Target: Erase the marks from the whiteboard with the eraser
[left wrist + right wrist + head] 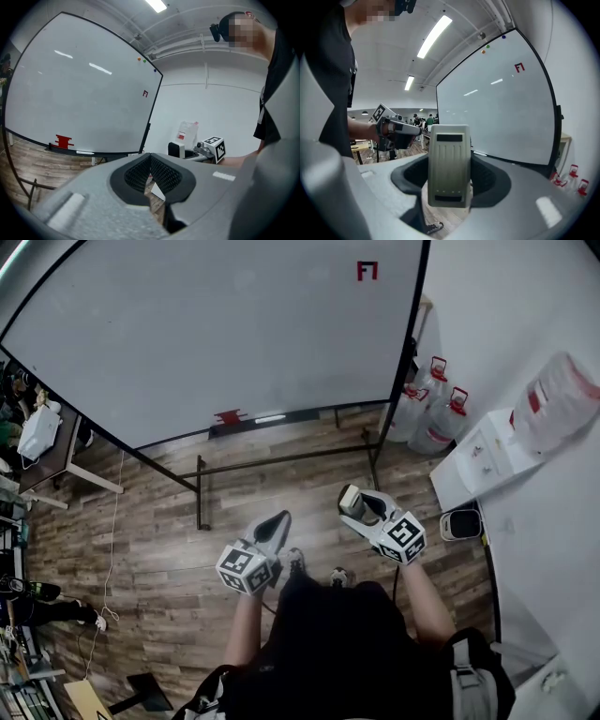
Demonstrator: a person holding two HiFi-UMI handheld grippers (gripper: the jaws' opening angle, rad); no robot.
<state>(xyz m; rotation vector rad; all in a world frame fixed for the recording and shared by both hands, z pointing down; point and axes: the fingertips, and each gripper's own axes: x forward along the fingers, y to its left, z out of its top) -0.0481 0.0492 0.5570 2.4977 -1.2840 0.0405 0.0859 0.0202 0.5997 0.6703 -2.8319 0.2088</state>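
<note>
Ribbed beige plastic eraser [449, 164] is held clamped upright in right gripper [361, 502]. Left gripper [151, 177] is seen closed, empty. Small red mark [367, 271] is noted at 1 o'clock on glossy whiteboard [216, 334], form unclear.

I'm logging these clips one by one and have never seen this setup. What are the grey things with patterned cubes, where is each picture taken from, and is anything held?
There is no robot here. A person holds a hand-held gripper in each hand, and the patterned cubes are part of those grippers. The head view looks down from the person's head at both grippers, the wooden floor and a whiteboard on a stand. The other two views come from cameras riding on the grippers, each looking along its own jaws. The left gripper has its jaws together, with nothing between them. The right gripper clamps a beige eraser. The whiteboard carries a small red mark near its top right corner.
</note>
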